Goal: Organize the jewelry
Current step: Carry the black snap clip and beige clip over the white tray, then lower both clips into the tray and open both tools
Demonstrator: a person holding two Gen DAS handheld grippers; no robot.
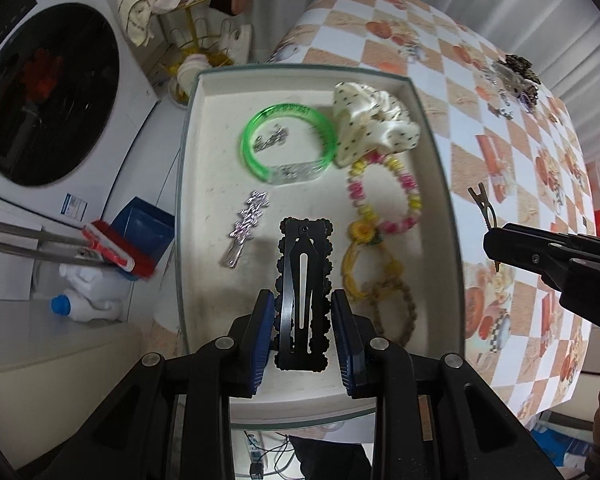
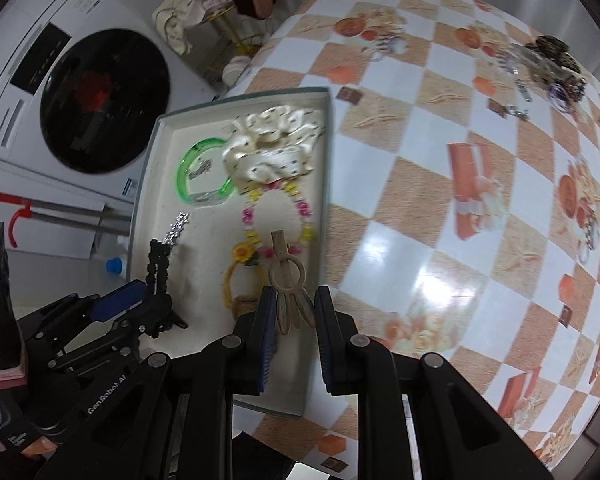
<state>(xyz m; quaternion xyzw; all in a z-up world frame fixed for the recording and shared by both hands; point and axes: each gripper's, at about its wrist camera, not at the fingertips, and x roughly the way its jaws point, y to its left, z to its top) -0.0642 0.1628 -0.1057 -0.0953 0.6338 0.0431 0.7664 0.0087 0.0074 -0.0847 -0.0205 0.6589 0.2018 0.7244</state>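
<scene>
Both of my grippers carry hair clips over the white tray (image 1: 188, 200) on the checkered tablecloth (image 2: 440, 200), midway through sorting the jewelry. The left gripper (image 1: 303, 320) has its blue pads (image 1: 260, 320) closed against the scalloped edges of a black snap clip (image 1: 303, 292), which hangs low over the tray's near end; I cannot tell whether the clip's tip touches the floor. The right gripper (image 2: 292, 320) is clamped on a beige hair clip (image 2: 288, 280) by its looped end, the tip pointing forward over the tray's right-hand side, above the yellow braided bracelet (image 2: 236, 280).

Already lying in the tray: a green bangle (image 1: 288, 144) with small silver pieces inside its ring, a cream polka-dot scrunchie (image 1: 374, 120) at the far corner, a pink-and-yellow beaded bracelet (image 1: 384, 196) touching it, and a silver rhinestone clip (image 1: 246, 224) just left of the black one.

By my reading, the step in hand is placement of both clips. The next move calls for lowering the black clip onto the bare patch beside the rhinestone clip and parting the pads, then doing likewise with the beige clip without snagging the bracelets. A heap of further jewelry (image 2: 552, 68) waits at the far end of the table, so the task looks well short of done.
</scene>
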